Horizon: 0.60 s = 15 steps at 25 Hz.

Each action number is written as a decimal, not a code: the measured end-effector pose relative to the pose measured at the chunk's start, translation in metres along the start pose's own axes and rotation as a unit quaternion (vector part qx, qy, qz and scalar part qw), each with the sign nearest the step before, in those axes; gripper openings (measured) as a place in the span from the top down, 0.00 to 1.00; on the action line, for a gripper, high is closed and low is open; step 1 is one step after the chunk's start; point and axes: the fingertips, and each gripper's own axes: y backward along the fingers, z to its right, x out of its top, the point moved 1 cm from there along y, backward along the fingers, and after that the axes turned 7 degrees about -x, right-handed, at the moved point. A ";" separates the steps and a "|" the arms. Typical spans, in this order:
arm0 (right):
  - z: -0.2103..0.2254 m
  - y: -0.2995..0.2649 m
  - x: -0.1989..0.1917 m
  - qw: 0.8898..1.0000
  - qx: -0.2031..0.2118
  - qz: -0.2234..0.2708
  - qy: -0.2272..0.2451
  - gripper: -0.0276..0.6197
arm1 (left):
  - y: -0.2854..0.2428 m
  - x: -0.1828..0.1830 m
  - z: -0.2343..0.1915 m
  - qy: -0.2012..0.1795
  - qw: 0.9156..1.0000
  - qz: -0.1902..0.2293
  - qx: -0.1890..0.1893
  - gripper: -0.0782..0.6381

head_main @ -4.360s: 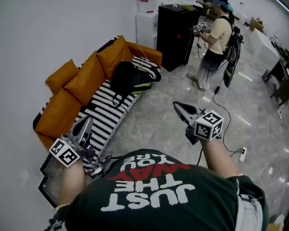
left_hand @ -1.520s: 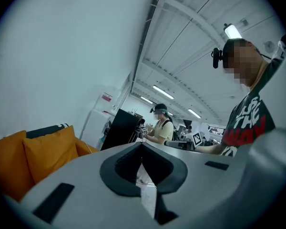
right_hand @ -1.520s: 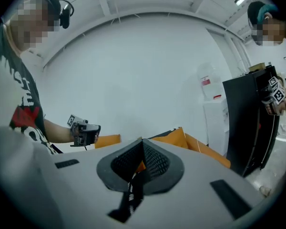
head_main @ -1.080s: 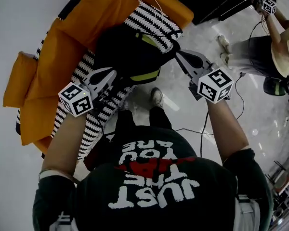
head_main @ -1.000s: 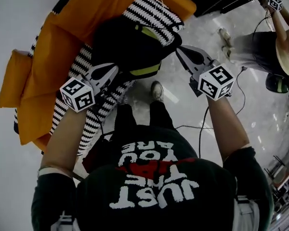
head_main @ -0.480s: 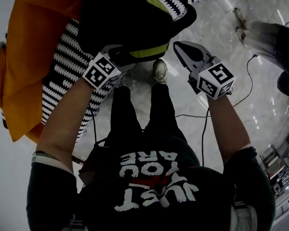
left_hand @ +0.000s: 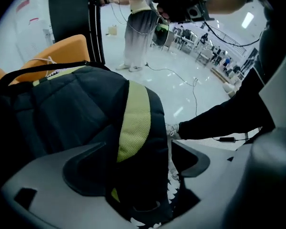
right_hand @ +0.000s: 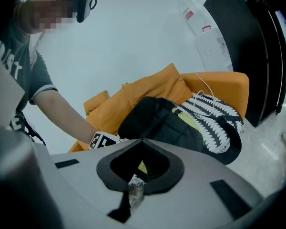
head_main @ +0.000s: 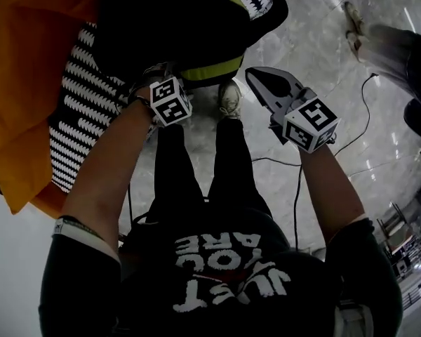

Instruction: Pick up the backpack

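The backpack [head_main: 168,27] lies on the orange sofa [head_main: 21,83], its yellow-trimmed lower edge at the seat front. The left gripper [left_hand: 138,144] has just been opening; its jaws stand wide astride that edge, unpinched. Right of the backpack, the right gripper [right_hand: 142,140], jaws together, hovers over open floor [head_main: 316,55].

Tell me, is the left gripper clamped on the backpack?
No, the left gripper has just been opening its jaws, which stand wide apart around the edge of the backpack.

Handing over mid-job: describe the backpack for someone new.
Find the orange sofa against the white wall; a black-and-white striped cover lies on its seat. The backpack sits on that cover: the only black, padded bag, marked by a yellow-green mesh band.
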 end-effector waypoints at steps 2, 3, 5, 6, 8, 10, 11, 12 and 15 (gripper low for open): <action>0.001 -0.002 -0.008 1.000 -0.001 -0.006 -0.005 0.92 | -0.013 0.000 -0.006 -0.015 0.999 -0.023 0.022 0.31; 0.001 -0.002 -0.011 1.000 -0.001 -0.008 -0.008 0.92 | -0.018 -0.001 -0.008 -0.017 0.999 -0.035 0.035 0.31; 0.000 -0.001 -0.015 1.000 -0.002 -0.012 -0.013 0.92 | -0.023 -0.004 -0.014 -0.018 0.997 -0.050 0.060 0.31; 0.000 0.000 -0.016 1.000 -0.002 -0.012 -0.015 0.92 | -0.023 -0.004 -0.017 -0.015 0.996 -0.051 0.069 0.32; 0.000 0.001 -0.016 1.000 -0.002 -0.013 -0.018 0.92 | -0.018 0.000 -0.023 -0.007 0.996 -0.041 0.075 0.47; 0.000 0.003 -0.015 1.000 -0.003 -0.012 -0.020 0.92 | -0.010 0.006 -0.022 0.000 0.998 -0.019 0.062 0.50; 0.000 0.003 -0.015 1.000 -0.005 -0.010 -0.021 0.92 | -0.006 0.009 -0.019 0.006 0.999 -0.005 0.052 0.51; -0.002 0.004 -0.016 1.000 -0.006 -0.008 -0.022 0.92 | -0.002 0.012 -0.016 0.014 0.999 0.010 0.042 0.51; -0.007 0.007 -0.021 1.000 -0.006 -0.003 -0.021 0.92 | 0.013 0.026 -0.003 0.056 0.996 0.068 0.008 0.53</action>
